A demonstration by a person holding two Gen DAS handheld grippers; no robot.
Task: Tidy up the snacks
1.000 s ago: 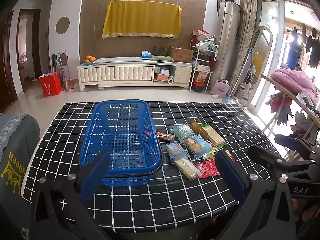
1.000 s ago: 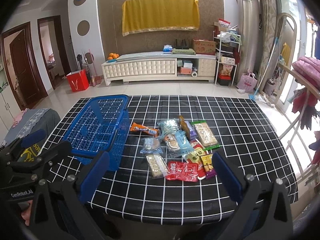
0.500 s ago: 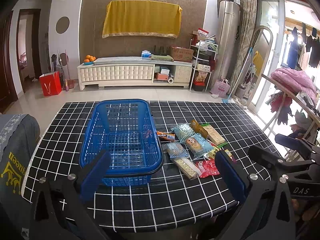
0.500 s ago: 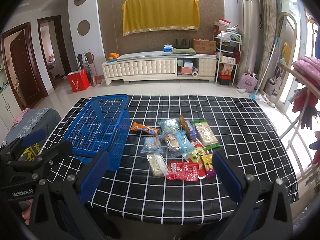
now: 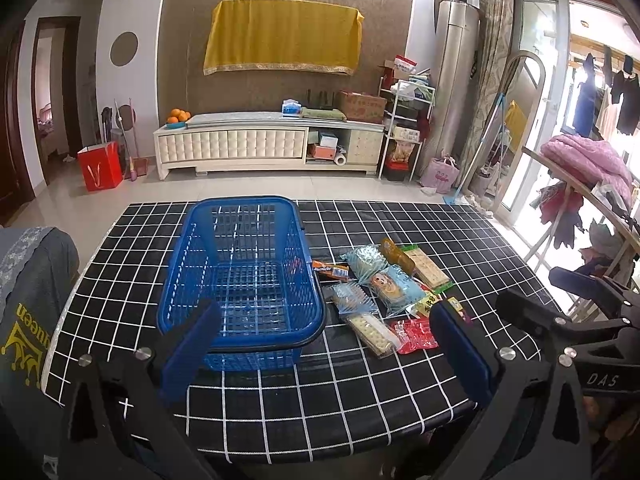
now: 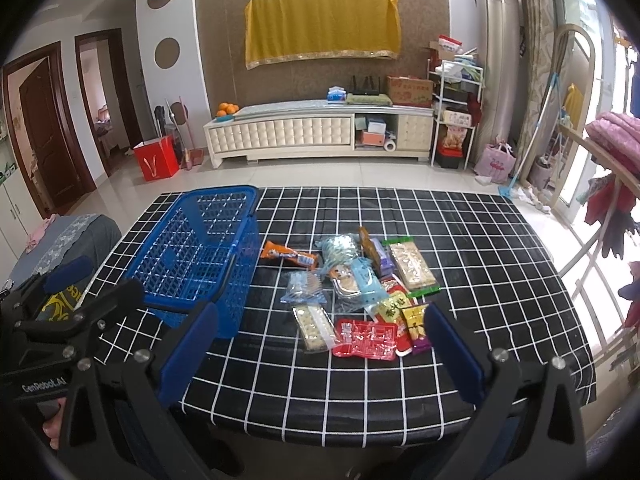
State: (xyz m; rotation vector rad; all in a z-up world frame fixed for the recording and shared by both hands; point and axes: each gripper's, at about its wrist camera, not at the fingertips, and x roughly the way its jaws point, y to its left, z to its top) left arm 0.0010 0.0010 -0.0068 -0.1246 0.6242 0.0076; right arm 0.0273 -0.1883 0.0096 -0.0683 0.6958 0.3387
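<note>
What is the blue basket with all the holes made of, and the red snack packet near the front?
The blue lattice basket looks like moulded plastic: stiff grid walls, a smooth and slightly glossy rim. The flat red snack packet seems to be thin plastic film, since it shines and crinkles. What is inside cannot be told.

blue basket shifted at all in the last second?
No. In the left wrist view the blue basket sits on the same squares of the checked tablecloth, with the orange snack pack right beside its right wall, as before.
</note>
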